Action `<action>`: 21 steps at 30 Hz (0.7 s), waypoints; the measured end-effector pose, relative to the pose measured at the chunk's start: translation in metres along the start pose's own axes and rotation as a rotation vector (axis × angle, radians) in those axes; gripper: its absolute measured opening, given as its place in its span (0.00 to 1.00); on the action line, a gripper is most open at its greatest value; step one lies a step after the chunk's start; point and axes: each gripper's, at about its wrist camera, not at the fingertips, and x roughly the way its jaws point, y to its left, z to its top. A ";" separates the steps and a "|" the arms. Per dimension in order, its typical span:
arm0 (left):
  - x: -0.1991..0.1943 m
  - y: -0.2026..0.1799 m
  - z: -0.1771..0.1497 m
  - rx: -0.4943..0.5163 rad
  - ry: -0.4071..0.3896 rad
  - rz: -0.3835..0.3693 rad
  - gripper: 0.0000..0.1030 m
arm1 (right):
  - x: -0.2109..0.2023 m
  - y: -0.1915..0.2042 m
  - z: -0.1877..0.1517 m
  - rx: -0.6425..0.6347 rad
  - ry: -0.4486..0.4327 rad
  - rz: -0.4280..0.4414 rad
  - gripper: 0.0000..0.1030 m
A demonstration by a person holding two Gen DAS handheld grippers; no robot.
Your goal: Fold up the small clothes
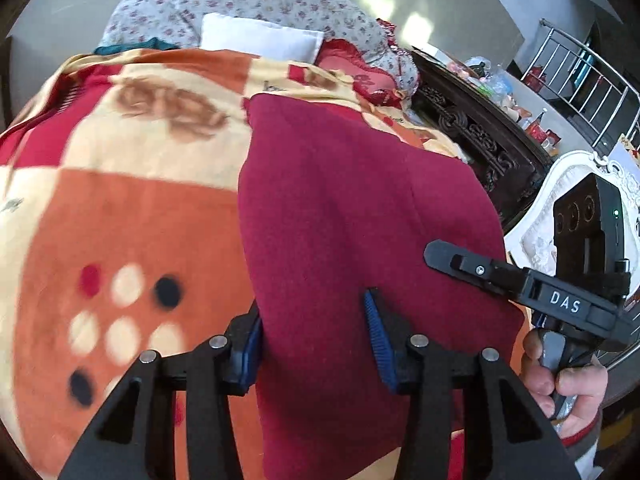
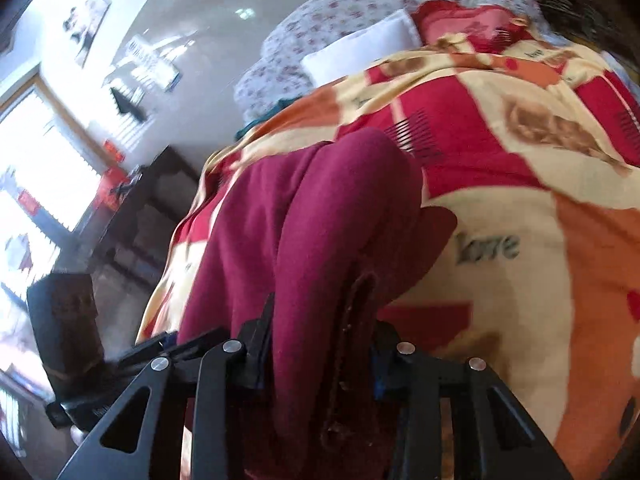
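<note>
A dark red knitted garment [image 1: 360, 208] lies spread on a patterned orange, red and cream blanket [image 1: 132, 208]. My left gripper [image 1: 314, 344] is open, its blue pads astride the garment's near edge and low over the cloth. The right gripper [image 1: 520, 280] shows at the garment's right side in the left wrist view, held by a hand. In the right wrist view the right gripper [image 2: 320, 344] has a thick bunched fold of the red garment [image 2: 304, 216] between its jaws and lifts it off the blanket [image 2: 540, 240].
A white pillow [image 1: 260, 36] and floral bedding [image 1: 280, 0] lie at the far end. A dark carved wooden frame [image 1: 480, 136] and a white ornate chair [image 1: 560, 200] stand to the right. A metal railing [image 1: 580, 64] is behind. A dark table [image 2: 132, 208] stands left.
</note>
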 end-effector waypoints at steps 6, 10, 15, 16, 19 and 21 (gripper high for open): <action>-0.020 0.026 -0.046 -0.019 0.029 0.115 0.44 | 0.042 0.028 -0.038 -0.051 0.113 -0.015 0.42; -0.007 0.040 -0.069 -0.037 0.059 0.160 0.47 | 0.061 0.033 -0.054 -0.115 0.179 -0.139 0.49; -0.019 0.025 -0.073 0.041 -0.009 0.258 0.52 | 0.028 0.049 -0.060 -0.218 0.088 -0.305 0.64; -0.023 0.021 -0.073 0.060 -0.033 0.285 0.52 | 0.018 0.054 -0.062 -0.234 0.063 -0.325 0.64; -0.026 0.017 -0.073 0.086 -0.067 0.339 0.62 | -0.001 0.073 -0.070 -0.324 0.047 -0.253 0.58; -0.024 0.017 -0.072 0.089 -0.068 0.351 0.63 | -0.005 0.084 -0.081 -0.386 0.044 -0.235 0.29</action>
